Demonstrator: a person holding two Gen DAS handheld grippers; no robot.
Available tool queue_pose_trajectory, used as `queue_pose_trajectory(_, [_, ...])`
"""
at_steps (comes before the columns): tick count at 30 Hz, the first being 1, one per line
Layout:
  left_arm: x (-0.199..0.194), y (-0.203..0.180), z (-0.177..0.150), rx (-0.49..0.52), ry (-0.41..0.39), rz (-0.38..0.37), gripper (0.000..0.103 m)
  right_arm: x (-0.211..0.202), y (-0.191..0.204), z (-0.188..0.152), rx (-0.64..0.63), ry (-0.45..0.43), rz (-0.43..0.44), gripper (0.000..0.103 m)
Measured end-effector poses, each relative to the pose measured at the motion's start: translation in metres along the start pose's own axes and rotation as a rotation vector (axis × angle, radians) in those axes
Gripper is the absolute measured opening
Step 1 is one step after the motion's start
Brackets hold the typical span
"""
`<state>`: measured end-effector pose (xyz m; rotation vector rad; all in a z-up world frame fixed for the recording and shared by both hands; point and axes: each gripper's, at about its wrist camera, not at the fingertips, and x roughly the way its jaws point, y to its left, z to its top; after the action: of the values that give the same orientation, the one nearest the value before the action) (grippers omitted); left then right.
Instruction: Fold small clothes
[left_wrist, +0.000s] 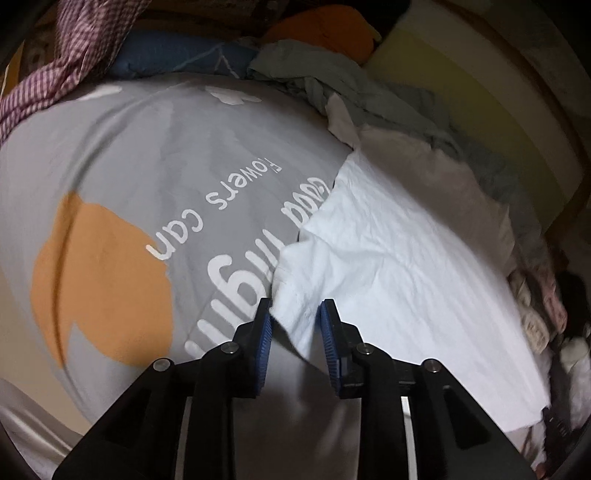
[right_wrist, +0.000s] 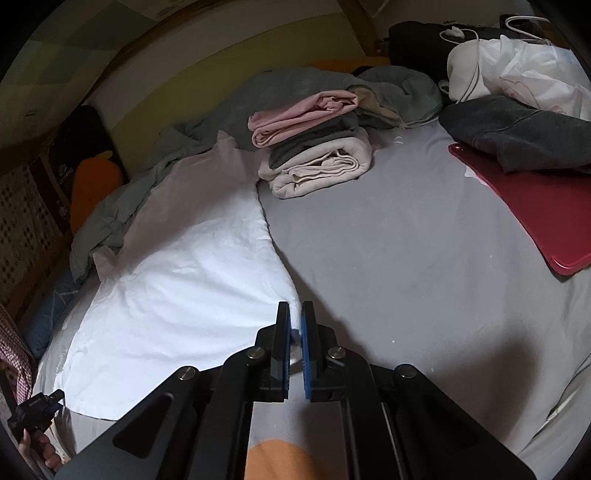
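A white garment (right_wrist: 173, 291) lies flat on the grey bed sheet (right_wrist: 406, 258), its long axis running away toward the folded clothes stack (right_wrist: 314, 147). The right hand-held gripper (right_wrist: 295, 325) is clamped on its near corner; the left hand-held gripper (left_wrist: 295, 317) has jaws apart, straddling the opposite near corner.

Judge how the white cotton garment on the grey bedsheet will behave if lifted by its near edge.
The white cotton garment looks thin and creased, so it will likely drape and sag. It probably weighs little. Its edge is bunched between the right tongs, so the rest would likely trail over the grey bedsheet.
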<state>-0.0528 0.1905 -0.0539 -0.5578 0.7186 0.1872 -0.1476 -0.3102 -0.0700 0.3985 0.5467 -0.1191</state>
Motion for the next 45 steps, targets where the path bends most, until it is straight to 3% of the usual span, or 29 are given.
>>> queue_pose_trajectory(1, [0.002,-0.001,0.002,0.014,-0.003,0.000,0.007,-0.001,0.002,-0.001,-0.007,-0.008,-0.004,0.004])
queue_pose_trajectory(3, [-0.004,-0.009,0.003,0.057,-0.039,0.011,0.007,-0.005,0.006,-0.001,-0.025,-0.027,-0.001,0.004])
queue_pose_trajectory(5, [-0.036,-0.024,0.000,0.144,-0.186,-0.018,0.006,-0.018,0.013,0.001,-0.041,-0.085,0.004,0.004])
queue_pose_trajectory(7, [-0.073,-0.045,-0.004,0.248,-0.313,0.002,0.006,-0.037,0.014,0.004,-0.020,-0.149,0.026,0.004])
queue_pose_trajectory(11, [-0.137,-0.052,-0.014,0.210,-0.400,-0.025,0.007,-0.103,0.005,0.007,0.042,-0.322,-0.002,0.004])
queue_pose_trajectory(14, [-0.153,-0.052,-0.018,0.172,-0.364,-0.006,0.007,-0.133,0.005,0.004,0.022,-0.352,-0.020,0.004])
queue_pose_trajectory(19, [-0.140,-0.052,-0.014,0.127,-0.255,0.041,0.007,-0.133,0.009,0.005,-0.017,-0.310,-0.041,0.004])
queue_pose_trajectory(23, [-0.106,-0.063,0.012,0.170,-0.168,0.056,0.007,-0.101,0.017,0.025,-0.048,-0.231,-0.081,0.004])
queue_pose_trajectory(27, [-0.032,-0.093,0.065,0.241,-0.078,0.103,0.009,-0.030,0.039,0.069,-0.134,-0.136,-0.088,0.004])
queue_pose_trajectory(29, [0.007,-0.111,0.084,0.311,-0.056,0.153,0.019,0.016,0.061,0.091,-0.228,-0.119,-0.132,0.004])
queue_pose_trajectory(30, [0.026,-0.116,0.091,0.336,-0.057,0.225,0.040,0.033,0.068,0.097,-0.253,-0.117,-0.152,0.004])
queue_pose_trajectory(32, [0.045,-0.116,0.096,0.313,-0.047,0.338,0.066,0.078,0.076,0.106,-0.290,-0.060,-0.164,0.005])
queue_pose_trajectory(35, [0.048,-0.110,0.092,0.346,-0.098,0.301,0.075,0.108,0.071,0.106,-0.261,0.030,-0.189,0.020])
queue_pose_trajectory(37, [0.053,-0.102,0.087,0.392,-0.088,0.325,0.077,0.108,0.054,0.104,-0.202,0.008,-0.164,0.050])
queue_pose_trajectory(38, [0.054,-0.098,0.085,0.396,-0.075,0.312,0.077,0.107,0.048,0.104,-0.186,0.003,-0.170,0.057])
queue_pose_trajectory(42, [0.045,-0.081,0.083,0.336,0.003,0.169,0.078,0.094,0.024,0.108,-0.159,0.061,-0.121,0.059])
queue_pose_trajectory(45, [0.038,-0.080,0.078,0.366,0.072,0.114,0.080,0.084,0.013,0.099,-0.148,0.142,-0.009,0.059])
